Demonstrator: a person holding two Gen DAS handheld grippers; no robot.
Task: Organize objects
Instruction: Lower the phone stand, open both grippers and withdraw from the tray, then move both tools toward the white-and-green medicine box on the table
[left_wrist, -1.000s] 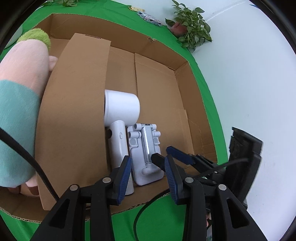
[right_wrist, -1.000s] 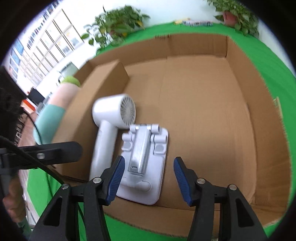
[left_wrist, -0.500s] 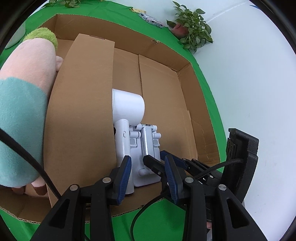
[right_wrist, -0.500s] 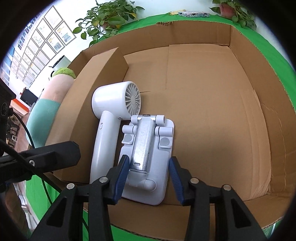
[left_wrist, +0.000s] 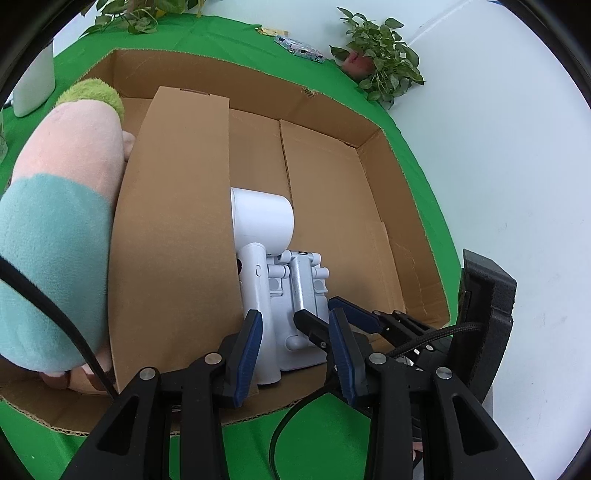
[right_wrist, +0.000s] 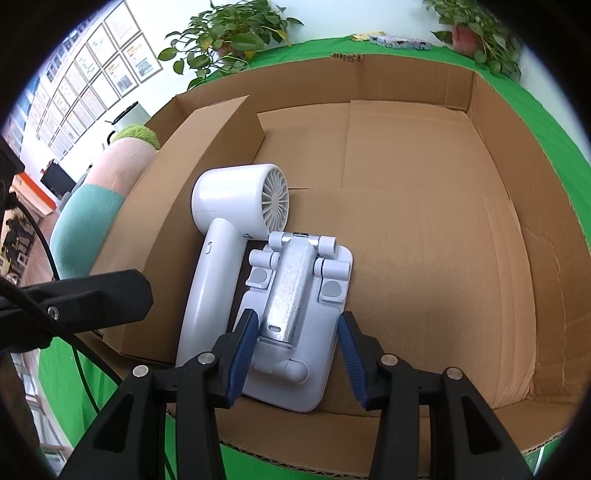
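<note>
A white hair dryer (right_wrist: 229, 236) lies in a large cardboard box (right_wrist: 443, 236) beside an upright cardboard divider (right_wrist: 192, 173). A white folding phone stand (right_wrist: 299, 314) lies flat next to it on the right. My right gripper (right_wrist: 297, 349) is open, its blue pads on either side of the stand's near end. My left gripper (left_wrist: 295, 345) is open and empty, at the box's near wall over the dryer handle (left_wrist: 258, 314) and stand (left_wrist: 303, 306). The right gripper's fingers (left_wrist: 354, 317) show just beyond it.
A pink, teal and green plush toy (left_wrist: 55, 229) fills the compartment left of the divider (left_wrist: 173, 229). The box sits on a green cloth (left_wrist: 314, 443). Potted plants (left_wrist: 380, 62) and a small packet (left_wrist: 299, 50) lie beyond the box. A white wall is to the right.
My right gripper moved forward onto the stand's near end and narrowed, then opened a bit wider. My left gripper shifted slightly, staying open.
</note>
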